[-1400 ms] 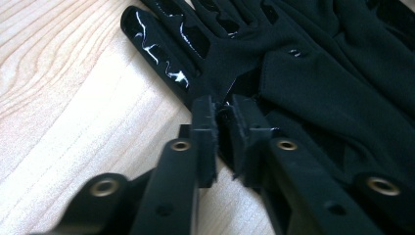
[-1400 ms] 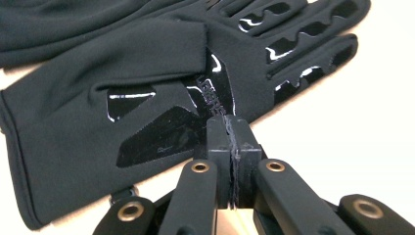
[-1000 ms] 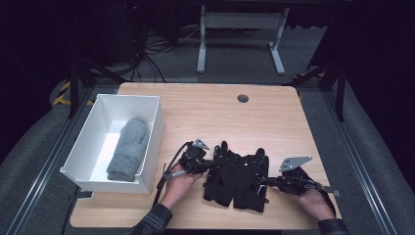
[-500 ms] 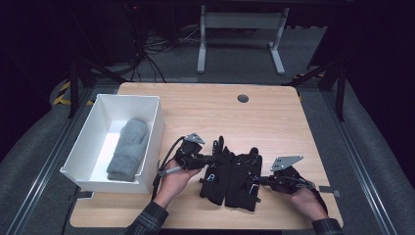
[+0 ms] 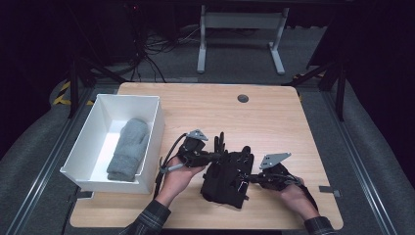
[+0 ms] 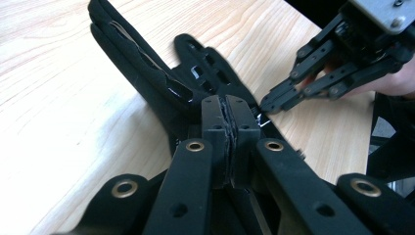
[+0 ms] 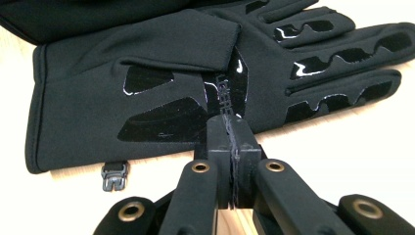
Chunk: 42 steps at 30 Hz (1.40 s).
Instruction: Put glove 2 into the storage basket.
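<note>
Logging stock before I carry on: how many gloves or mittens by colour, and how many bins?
Black gloves: 2, stacked on the table
Grey mittens: 1, lying in the bin
White bins: 1
Total: 4 things

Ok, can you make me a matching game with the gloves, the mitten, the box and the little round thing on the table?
Things:
1. black gloves with shiny patches
2. grey woolly mitten
3. white plastic box
4. dark round cap

Places:
A. lying inside the box
B. at the table's left edge
C. at the table's far edge
D. between the two grippers

Pairs: 1-D, 2-A, 3-B, 4-C
</note>
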### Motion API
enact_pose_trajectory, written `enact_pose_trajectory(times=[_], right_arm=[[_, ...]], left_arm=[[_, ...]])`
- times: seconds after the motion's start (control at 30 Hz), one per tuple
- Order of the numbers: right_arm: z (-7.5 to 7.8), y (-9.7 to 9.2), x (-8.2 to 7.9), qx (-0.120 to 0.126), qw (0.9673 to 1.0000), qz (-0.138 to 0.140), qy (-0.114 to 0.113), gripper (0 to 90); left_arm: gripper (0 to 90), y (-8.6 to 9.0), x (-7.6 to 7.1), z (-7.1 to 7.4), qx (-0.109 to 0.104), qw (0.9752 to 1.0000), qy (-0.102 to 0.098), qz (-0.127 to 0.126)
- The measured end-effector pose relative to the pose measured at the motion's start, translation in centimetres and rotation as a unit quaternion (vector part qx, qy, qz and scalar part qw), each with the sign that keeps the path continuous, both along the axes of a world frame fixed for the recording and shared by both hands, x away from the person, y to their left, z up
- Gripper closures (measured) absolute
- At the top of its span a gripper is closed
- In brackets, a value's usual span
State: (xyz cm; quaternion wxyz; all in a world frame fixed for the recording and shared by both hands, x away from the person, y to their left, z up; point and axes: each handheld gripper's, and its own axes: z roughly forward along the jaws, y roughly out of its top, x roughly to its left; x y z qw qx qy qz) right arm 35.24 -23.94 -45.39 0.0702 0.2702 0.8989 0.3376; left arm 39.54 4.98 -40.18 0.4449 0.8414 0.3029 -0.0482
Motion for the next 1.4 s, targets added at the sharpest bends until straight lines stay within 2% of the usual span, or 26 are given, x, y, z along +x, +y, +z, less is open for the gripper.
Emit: enact_pose_trajectory(times=[0.43, 0.63, 0.8, 1.23, 1.33, 1.4], right_arm=[[-0.1, 2.2, 0.8, 0.005, 0.9999, 0.014, -0.003, 90.0], [-0.1, 3.4, 1.1, 0.003, 0.9998, 0.02, -0.005, 90.0], [-0.1, 4.2, 1.2, 0.001, 0.9997, 0.023, -0.004, 90.0], [-0.3, 5.3, 1.4, 0.001, 0.9996, 0.028, -0.005, 90.0], [-0.3, 5.3, 1.4, 0.001, 0.9996, 0.029, -0.006, 90.0], [-0.1, 5.1, 1.4, 0.003, 0.9996, 0.028, -0.006, 90.0]], left_arm=[[88.5, -1.7, 0.0, -0.7, 0.013, 0.9997, 0.01, -0.021], [88.5, -2.5, 0.0, -1.4, 0.027, 0.9992, 0.014, -0.028], [88.4, -2.9, 0.1, -2.0, 0.03, 0.9989, 0.019, -0.032], [87.5, -4.2, 0.2, -3.8, 0.056, 0.9967, 0.033, -0.048], [86.5, -4.2, 0.2, -3.8, 0.05, 0.9969, 0.034, -0.05], [81.7, -4.0, 0.2, -3.6, 0.033, 0.9974, 0.034, -0.055]])
